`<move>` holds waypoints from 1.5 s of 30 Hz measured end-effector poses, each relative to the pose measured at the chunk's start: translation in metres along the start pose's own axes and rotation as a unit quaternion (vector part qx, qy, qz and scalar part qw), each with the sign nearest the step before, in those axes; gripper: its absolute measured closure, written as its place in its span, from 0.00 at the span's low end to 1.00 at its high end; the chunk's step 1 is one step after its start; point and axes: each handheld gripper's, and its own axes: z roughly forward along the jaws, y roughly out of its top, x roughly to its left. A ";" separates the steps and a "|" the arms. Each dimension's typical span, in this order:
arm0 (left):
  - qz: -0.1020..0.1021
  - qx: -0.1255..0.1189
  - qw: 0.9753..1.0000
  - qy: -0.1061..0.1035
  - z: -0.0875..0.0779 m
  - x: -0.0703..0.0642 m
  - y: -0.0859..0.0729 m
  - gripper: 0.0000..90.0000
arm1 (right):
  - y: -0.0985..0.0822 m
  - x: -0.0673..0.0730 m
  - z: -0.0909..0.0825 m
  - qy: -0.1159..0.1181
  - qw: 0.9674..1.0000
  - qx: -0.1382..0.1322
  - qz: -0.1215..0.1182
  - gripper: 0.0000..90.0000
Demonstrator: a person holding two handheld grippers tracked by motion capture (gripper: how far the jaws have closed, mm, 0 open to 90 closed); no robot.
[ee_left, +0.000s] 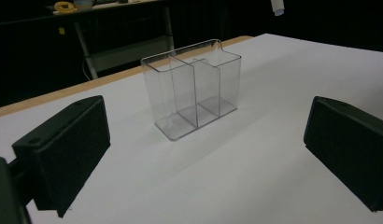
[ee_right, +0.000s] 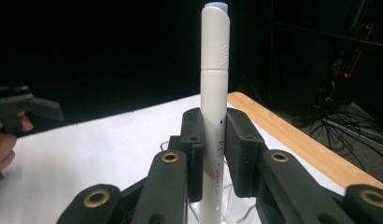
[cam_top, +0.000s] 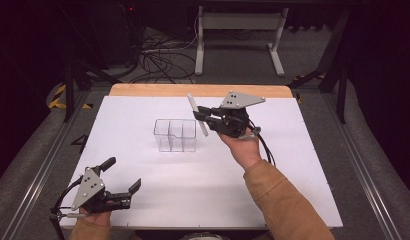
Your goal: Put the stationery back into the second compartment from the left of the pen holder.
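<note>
A clear plastic organiser (cam_top: 176,135) with three compartments stands near the middle of the white table (cam_top: 143,195). My right gripper (cam_top: 202,118) is shut on a white marker pen (cam_top: 198,115), held just right of the organiser's top. In the right gripper view the marker (ee_right: 214,84) stands upright between the two black pads (ee_right: 193,154), with the organiser's rim (ee_right: 229,207) below it. My left gripper (cam_top: 122,174) rests open at the near left of the table. From the left gripper view, the organiser (ee_left: 194,88) lies ahead of the wide-apart jaws, its compartments holding nothing.
The table's wooden far edge (cam_top: 200,90) lies beyond the organiser. Behind the table, on the floor, are a white frame stand (cam_top: 238,35) and tangled cables (cam_top: 158,57). In the right gripper view, the other hand's gripper (ee_right: 26,108) shows at the left.
</note>
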 end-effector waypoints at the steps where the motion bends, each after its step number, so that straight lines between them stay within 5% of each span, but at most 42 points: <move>1: -0.002 0.000 1.000 -0.001 0.001 0.000 0.000 0.01 | 0.000 -0.001 0.002 0.001 1.000 -0.003 0.002 0.87; 19: -0.004 -0.001 1.000 -0.002 0.000 0.001 -0.001 0.01 | -0.012 0.000 0.043 -0.005 0.998 -0.053 0.036 0.87; 45: -0.008 -0.002 1.000 -0.006 0.001 0.003 -0.002 0.01 | -0.035 0.004 0.087 -0.014 0.998 -0.055 0.041 0.87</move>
